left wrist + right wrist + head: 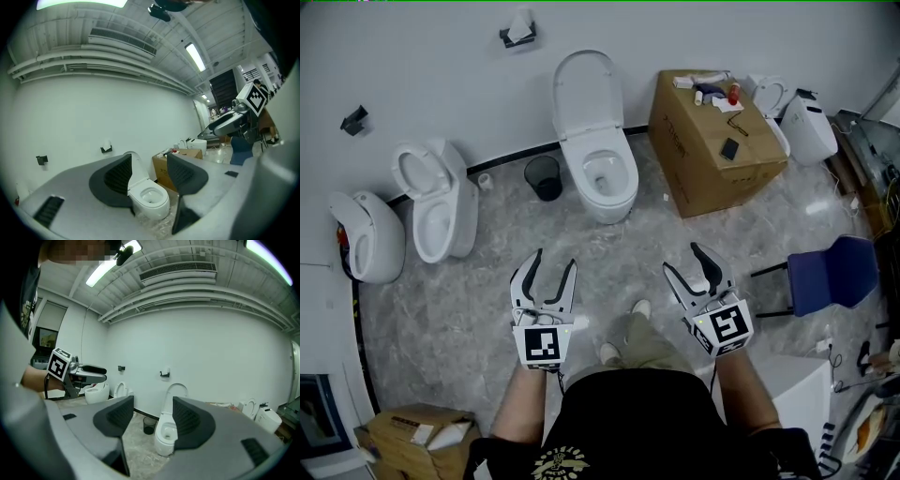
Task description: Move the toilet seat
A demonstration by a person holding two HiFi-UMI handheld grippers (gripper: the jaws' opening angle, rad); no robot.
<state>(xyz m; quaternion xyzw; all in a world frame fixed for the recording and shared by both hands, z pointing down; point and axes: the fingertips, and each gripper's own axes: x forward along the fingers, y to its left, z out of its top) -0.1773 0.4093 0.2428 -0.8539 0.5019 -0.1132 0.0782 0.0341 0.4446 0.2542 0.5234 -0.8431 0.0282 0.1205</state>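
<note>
- Head view: the left hand-held gripper (553,261) and the right hand-held gripper (682,261) are held side by side over the marble floor (487,309), well short of the middle toilet (602,183).
- Left gripper view and right gripper view: each gripper's jaws stand apart with nothing between them, and the middle toilet shows through both gaps.
- A black waste bin (544,176) stands just left of that toilet.
- A cardboard box (712,141) stands near that toilet's right, with small items on top.
- Two more toilets (441,202) stand well to its left.
- The toilet seat (587,94) stands raised behind the bowl, against the wall; whether another ring lies on the rim I cannot tell.
- A paper holder (518,33) hangs on the wall, up and left of the raised seat.
</note>
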